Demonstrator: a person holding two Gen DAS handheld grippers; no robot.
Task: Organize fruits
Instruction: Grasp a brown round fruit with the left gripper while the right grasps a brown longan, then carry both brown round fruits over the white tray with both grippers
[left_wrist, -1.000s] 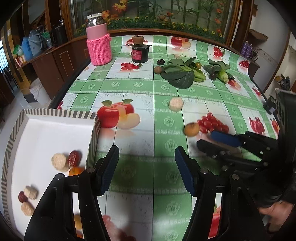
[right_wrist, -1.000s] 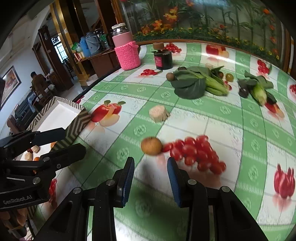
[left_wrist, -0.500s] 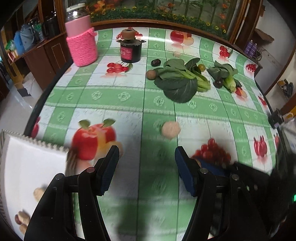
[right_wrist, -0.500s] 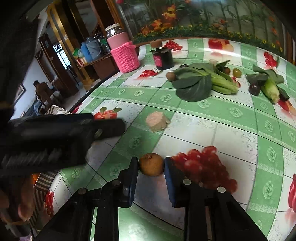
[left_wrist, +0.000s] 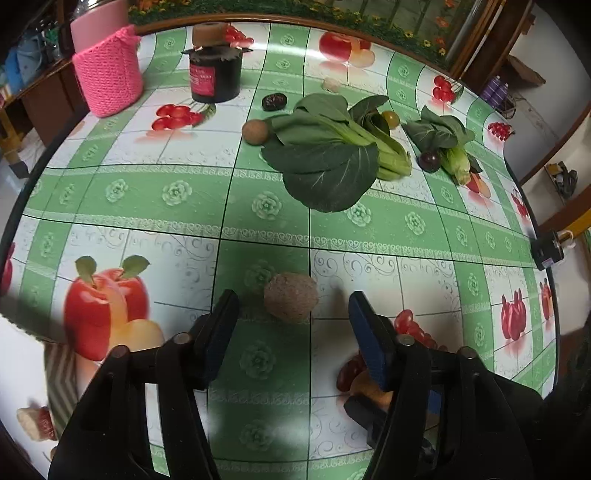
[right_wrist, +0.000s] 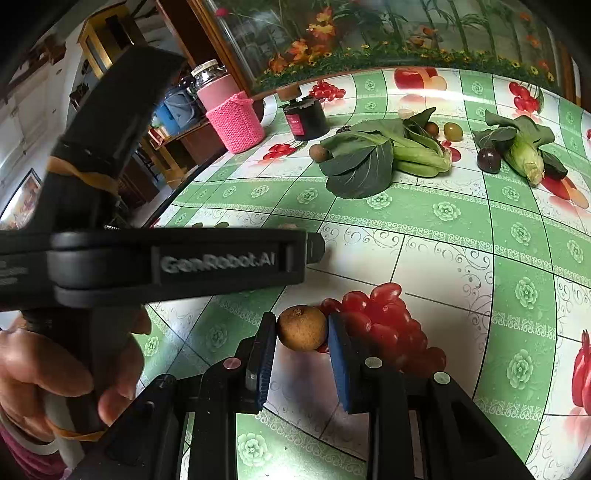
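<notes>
A round beige-brown fruit lies on the green fruit-print tablecloth. My left gripper straddles it, jaws closing, with a gap between each pad and the fruit. My right gripper is shut on a small brown longan-like fruit just above printed red berries. In the left wrist view that same fruit shows at the lower right. A white tray with a striped rim sits at the lower left, holding fruit pieces.
Farther back lie bok choy, a corn cob, a dark plum, a brown fruit, a dark date and a green fruit. A black jar and a pink knitted jar stand behind.
My left gripper swung from beside the tray across the table to the beige fruit, which now lies between its fingers. The right gripper closed on the brown fruit.
</notes>
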